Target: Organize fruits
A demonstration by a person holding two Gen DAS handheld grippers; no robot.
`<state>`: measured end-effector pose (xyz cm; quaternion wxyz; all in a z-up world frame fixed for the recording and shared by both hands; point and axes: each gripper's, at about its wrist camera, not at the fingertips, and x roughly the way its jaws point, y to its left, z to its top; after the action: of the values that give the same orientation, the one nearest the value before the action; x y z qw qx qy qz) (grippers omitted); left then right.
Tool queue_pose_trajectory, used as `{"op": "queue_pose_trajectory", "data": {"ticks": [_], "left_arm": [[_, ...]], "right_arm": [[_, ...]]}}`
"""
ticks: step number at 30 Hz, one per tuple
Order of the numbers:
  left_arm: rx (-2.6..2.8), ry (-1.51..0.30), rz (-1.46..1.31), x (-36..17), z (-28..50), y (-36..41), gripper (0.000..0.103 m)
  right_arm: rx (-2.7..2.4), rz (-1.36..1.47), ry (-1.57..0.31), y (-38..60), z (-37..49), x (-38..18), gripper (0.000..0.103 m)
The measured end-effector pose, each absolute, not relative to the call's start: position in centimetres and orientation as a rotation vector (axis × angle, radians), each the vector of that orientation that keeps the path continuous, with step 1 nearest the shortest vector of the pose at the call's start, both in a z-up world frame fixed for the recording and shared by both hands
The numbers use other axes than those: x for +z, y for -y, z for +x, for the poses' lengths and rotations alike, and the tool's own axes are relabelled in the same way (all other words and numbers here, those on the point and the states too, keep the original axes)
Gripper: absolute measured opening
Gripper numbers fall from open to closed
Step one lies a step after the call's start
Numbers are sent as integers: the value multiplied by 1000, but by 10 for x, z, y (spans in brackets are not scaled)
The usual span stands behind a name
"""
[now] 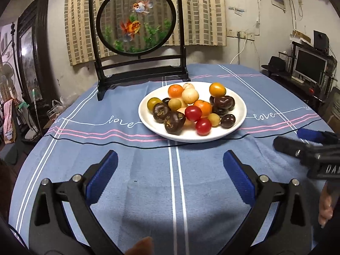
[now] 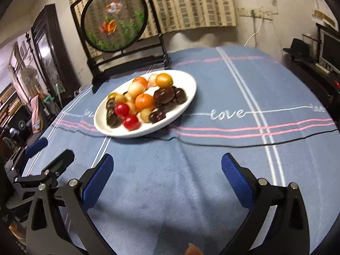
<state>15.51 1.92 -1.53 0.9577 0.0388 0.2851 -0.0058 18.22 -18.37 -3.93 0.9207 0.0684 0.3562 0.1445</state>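
Note:
A white plate [image 1: 239, 114] sits mid-table and holds a heap of small fruits: red tomatoes [image 1: 193, 113], orange citrus [image 1: 175, 91], pale yellow fruits [image 1: 190, 96] and dark brown fruits [image 1: 174, 122]. The plate also shows in the right wrist view [image 2: 187, 89], up and to the left. My left gripper [image 1: 170, 161] is open and empty above the cloth, just short of the plate. My right gripper [image 2: 167, 163] is open and empty, to the right of the plate; it shows at the right edge of the left wrist view [image 1: 297, 142].
A blue tablecloth [image 1: 148, 191] with white and pink lines covers the round table. A black framed goldfish screen [image 1: 136, 21] stands behind the plate. A monitor and shelves [image 1: 310, 65] stand off the table at the right. The table edge curves away at left.

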Motion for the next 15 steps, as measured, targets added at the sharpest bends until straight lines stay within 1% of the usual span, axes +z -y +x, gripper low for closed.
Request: {"op": "queue_pose_trajectory", "data": {"ticks": [7,15], "left_arm": [[-13,-572,72,-13,154,-20,101],[-22,-567,75,-13,152,-18,101]], "right_arm": [[292,56,-742,169,178,-42,102],[267,45,-725,170,177,-42,102]]}}
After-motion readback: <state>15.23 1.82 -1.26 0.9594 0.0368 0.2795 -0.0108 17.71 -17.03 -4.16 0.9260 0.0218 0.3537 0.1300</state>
